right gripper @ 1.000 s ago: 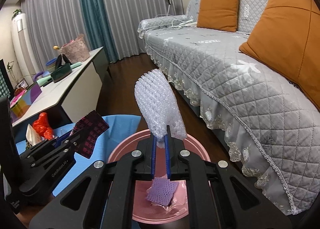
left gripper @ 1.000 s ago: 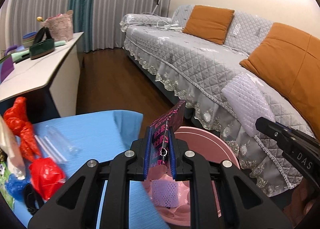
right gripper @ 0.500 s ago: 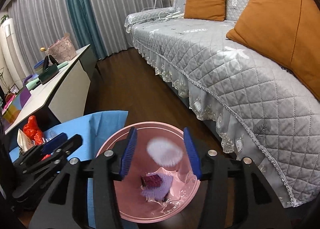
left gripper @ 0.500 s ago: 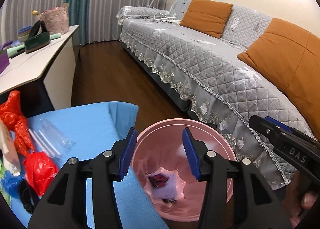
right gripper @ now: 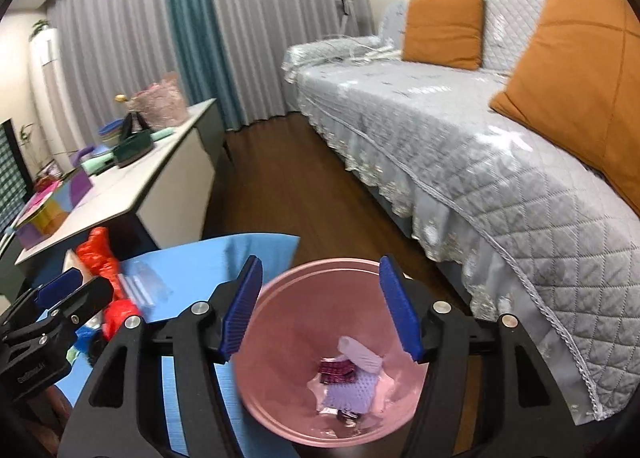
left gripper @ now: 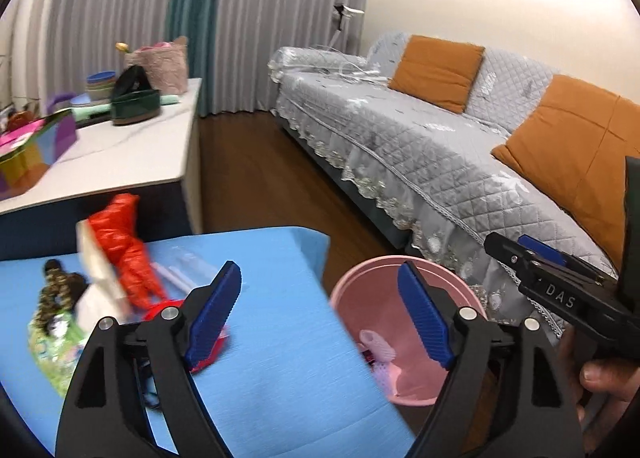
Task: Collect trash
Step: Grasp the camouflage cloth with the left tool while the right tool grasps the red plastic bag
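A pink bin (right gripper: pixel 280 338) stands on the floor beside a blue-covered table (right gripper: pixel 192 262). In it lie a white foam net (right gripper: pixel 360 354), a dark red wrapper (right gripper: pixel 338 372) and a purple foam piece (right gripper: pixel 348 396). My right gripper (right gripper: pixel 320 306) is open and empty above the bin. My left gripper (left gripper: pixel 320 316) is open and empty over the blue table's edge (left gripper: pixel 280 358), with the bin (left gripper: pixel 360 282) to its right. On the table lie red plastic bags (left gripper: pixel 124 246), clear plastic tubes (left gripper: pixel 180 270) and a green printed packet (left gripper: pixel 56 342).
A grey quilted sofa (right gripper: pixel 480 146) with orange cushions (right gripper: pixel 440 30) runs along the right. A white sideboard (left gripper: pixel 120 154) holding bags and bowls stands at the left. Brown wooden floor (right gripper: pixel 288 186) lies between them. My right gripper also shows in the left wrist view (left gripper: pixel 560 290).
Both grippers opened. The dark red wrapper and the white foam net dropped into the pink bin. My left gripper has swung left over the blue table.
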A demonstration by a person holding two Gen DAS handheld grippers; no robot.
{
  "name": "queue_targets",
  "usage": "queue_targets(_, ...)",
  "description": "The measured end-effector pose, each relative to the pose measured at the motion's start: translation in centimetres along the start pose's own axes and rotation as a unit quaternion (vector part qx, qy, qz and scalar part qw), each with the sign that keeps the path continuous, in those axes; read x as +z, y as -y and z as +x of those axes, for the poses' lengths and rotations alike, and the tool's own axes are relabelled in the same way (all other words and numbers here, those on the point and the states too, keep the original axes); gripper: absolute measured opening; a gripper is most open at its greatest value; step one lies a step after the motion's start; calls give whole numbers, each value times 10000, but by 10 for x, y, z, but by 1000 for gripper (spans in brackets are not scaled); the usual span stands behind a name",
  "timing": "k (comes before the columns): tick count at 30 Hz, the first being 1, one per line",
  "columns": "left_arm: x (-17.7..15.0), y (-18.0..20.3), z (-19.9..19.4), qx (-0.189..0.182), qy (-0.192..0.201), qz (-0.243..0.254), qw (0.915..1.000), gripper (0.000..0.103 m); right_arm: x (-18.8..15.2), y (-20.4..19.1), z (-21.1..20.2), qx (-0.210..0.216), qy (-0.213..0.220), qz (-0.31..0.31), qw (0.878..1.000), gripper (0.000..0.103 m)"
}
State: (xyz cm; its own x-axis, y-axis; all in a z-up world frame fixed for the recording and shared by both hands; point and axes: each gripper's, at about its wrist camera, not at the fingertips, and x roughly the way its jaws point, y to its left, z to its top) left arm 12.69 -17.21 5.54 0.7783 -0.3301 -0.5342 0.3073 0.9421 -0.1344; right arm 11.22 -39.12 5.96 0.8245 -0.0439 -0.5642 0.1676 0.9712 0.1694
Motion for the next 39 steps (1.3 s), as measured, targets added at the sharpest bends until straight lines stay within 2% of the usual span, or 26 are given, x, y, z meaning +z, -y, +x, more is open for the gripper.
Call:
queue_targets(5,-9,-33,-26,137,64,-148,9998,78,-6,-40,-1,328,-31,-301,9990,61)
queue_targets(10,-24,-80,-51,526,60,-222,9984,77,-15,-85,-1,682,-7,-759,9948,61)
queue_targets(13,-38,-111,-63,837,172,-259,9960,69,-21,-108,4,860,-57,-966,9916,61)
queue_targets(15,-52,-137,-65,1103,104,-471,9927,62,-26,-121,9,960,-131,-1071,9895,61)
queue_targets(17,-59,-156,-62,1254,-11,-717,9895,50,-30,-132,16,1026,-212,-1140,9879,61)
queue_targets(21,-64,-187,-58,1488,-24,-956,9842,41,-38,-153,32,1135,-409,-1279,9844,61)
queue_targets(25,-67,-205,-58,1680,-25,-1069,9800,41,-44,-174,48,1256,-603,-1329,9813,62)
queue_targets(32,-73,-236,-45,1915,-136,-1345,9721,41,-61,-208,75,1425,-927,-1576,9727,80)
queue_targets(39,-72,-254,-29,1989,-237,-1386,9699,45,-77,-228,105,1470,-1284,-1749,9651,87)
